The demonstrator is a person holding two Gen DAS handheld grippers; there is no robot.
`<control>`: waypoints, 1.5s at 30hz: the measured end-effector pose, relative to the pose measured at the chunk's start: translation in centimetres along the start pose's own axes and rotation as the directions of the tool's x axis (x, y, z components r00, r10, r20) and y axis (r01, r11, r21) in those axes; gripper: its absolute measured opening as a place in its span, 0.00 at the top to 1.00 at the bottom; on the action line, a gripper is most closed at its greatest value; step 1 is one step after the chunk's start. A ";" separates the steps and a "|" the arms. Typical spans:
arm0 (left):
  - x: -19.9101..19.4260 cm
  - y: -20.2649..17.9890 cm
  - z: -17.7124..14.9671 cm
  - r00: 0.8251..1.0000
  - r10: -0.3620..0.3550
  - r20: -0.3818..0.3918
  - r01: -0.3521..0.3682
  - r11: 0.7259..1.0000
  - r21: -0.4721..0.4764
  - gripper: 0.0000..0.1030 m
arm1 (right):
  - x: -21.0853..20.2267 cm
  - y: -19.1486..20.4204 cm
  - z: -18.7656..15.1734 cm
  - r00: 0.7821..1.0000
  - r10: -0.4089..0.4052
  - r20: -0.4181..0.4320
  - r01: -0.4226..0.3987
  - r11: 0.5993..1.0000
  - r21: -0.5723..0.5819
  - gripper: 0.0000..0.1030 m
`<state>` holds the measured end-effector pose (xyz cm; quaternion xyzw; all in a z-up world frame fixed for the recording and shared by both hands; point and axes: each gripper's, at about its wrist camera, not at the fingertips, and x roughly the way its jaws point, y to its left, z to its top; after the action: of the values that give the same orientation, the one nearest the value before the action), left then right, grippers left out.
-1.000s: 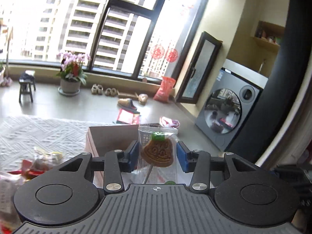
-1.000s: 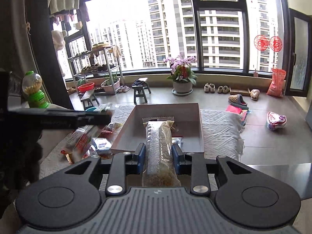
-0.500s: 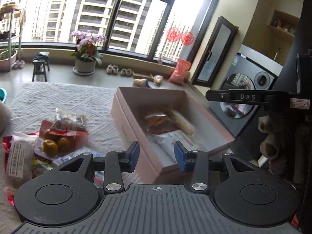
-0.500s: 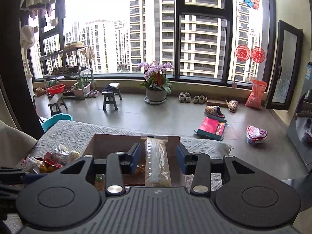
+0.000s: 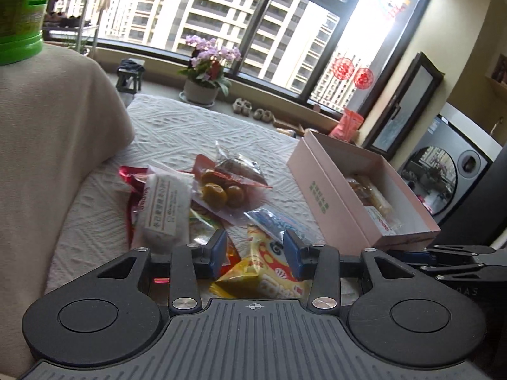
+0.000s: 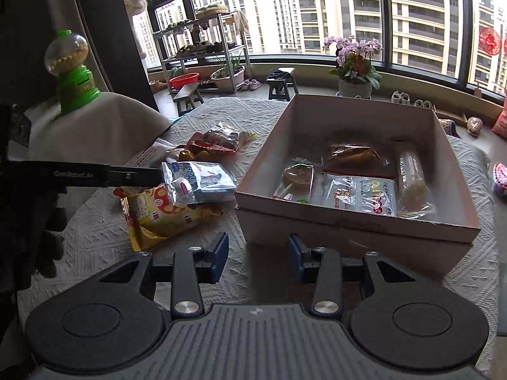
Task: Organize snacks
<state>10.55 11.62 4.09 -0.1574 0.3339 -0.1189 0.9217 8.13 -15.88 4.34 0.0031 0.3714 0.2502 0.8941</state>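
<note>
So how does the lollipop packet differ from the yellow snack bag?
The lollipop packet lies inside the pink box; the yellow snack bag lies outside on the white cloth. The packet is clear and small; the bag is opaque, larger and partly covered. Both lie flat, ungripped.

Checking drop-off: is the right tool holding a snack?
No: the right tool is open and empty in front of the box, and the long clear packet lies inside it.
</note>
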 end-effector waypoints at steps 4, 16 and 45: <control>-0.9 1.7 -0.1 0.999 0.039 0.011 -0.039 0.999 -0.026 0.57 | 3.2 0.3 1.8 0.997 0.082 0.001 -0.082 0.991 0.110 0.55; -2.5 2.4 -1.9 1.000 0.021 -0.022 -0.021 1.000 0.010 0.57 | 11.6 10.0 7.0 0.998 -0.002 0.061 0.007 0.996 -0.085 0.50; -3.8 -0.6 -0.4 0.990 0.126 0.062 -0.131 0.986 0.098 0.52 | 4.4 6.5 0.9 0.998 0.051 0.021 -0.050 0.997 -0.055 0.41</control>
<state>7.37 12.23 6.27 -0.0916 0.3111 -0.0717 0.9432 8.43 -8.10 3.31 -0.0089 0.3541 0.2826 0.8914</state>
